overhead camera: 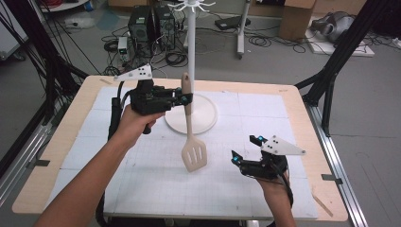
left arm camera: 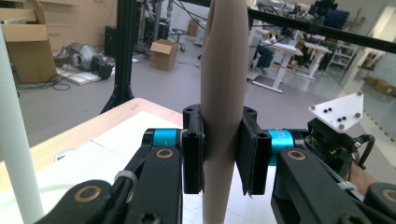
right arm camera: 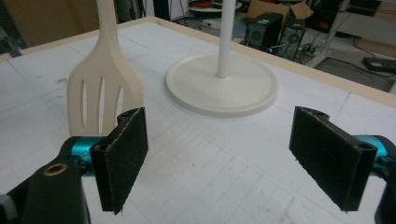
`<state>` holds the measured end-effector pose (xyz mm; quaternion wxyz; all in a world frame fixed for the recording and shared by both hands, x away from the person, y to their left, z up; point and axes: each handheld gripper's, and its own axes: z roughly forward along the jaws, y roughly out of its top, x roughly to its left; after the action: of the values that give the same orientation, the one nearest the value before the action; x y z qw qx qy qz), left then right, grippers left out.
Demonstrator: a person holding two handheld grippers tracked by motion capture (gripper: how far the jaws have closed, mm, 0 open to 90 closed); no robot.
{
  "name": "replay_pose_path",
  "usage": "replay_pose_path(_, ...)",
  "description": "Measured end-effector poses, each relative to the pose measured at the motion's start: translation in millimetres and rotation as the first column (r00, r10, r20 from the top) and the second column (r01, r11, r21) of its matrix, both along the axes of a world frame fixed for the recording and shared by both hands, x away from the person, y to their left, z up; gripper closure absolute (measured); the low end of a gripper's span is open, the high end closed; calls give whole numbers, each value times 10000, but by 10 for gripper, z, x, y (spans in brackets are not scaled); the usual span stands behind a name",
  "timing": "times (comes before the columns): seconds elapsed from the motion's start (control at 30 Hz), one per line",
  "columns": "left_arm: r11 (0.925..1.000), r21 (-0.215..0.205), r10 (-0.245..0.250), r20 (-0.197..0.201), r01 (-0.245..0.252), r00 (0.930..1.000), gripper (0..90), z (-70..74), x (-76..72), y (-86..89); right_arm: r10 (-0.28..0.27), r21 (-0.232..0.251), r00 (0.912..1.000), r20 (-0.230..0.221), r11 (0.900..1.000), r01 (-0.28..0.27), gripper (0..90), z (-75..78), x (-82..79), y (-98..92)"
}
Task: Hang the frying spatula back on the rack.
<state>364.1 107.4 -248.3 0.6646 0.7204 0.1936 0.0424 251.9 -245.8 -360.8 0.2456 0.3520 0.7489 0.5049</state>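
Observation:
A cream slotted spatula (overhead camera: pixel 191 130) hangs upright over the white mat, blade down. My left gripper (overhead camera: pixel 185 99) is shut on its handle (left arm camera: pixel 223 93), pads pressed on both sides. Just behind it rises a white hook stand (overhead camera: pixel 191 45) on a round base (overhead camera: pixel 204 116). My right gripper (overhead camera: pixel 246 149) sits low at the right front, jaws wide apart with nothing between them. In the right gripper view its pads (right arm camera: pixel 122 154) frame the mat, with the spatula blade (right arm camera: pixel 102 95) at the left and the stand base (right arm camera: pixel 222 84) ahead.
The wooden table (overhead camera: pixel 61 142) carries a white gridded mat (overhead camera: pixel 161 184). Black frame legs (overhead camera: pixel 331 66) stand at the right, cables and computers (overhead camera: pixel 146 28) on the floor behind. The stand's hooks (overhead camera: pixel 191 5) are above the spatula.

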Motion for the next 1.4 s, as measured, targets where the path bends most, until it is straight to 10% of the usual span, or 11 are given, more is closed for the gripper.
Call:
replay_pose_path(0.6, 9990, -129, -413, 286, 417, 9987, 737, 615, 533, -46, -762, 347, 9967, -269, 9964, 771, 183, -196, -73, -310)
replay_pose_path(1.4, 9974, -320, -652, -11, 651, 9979, 737, 874, 1020, -205, -1374, 476, 9892, -517, 9890, 1399, 183, -252, -296, -557)
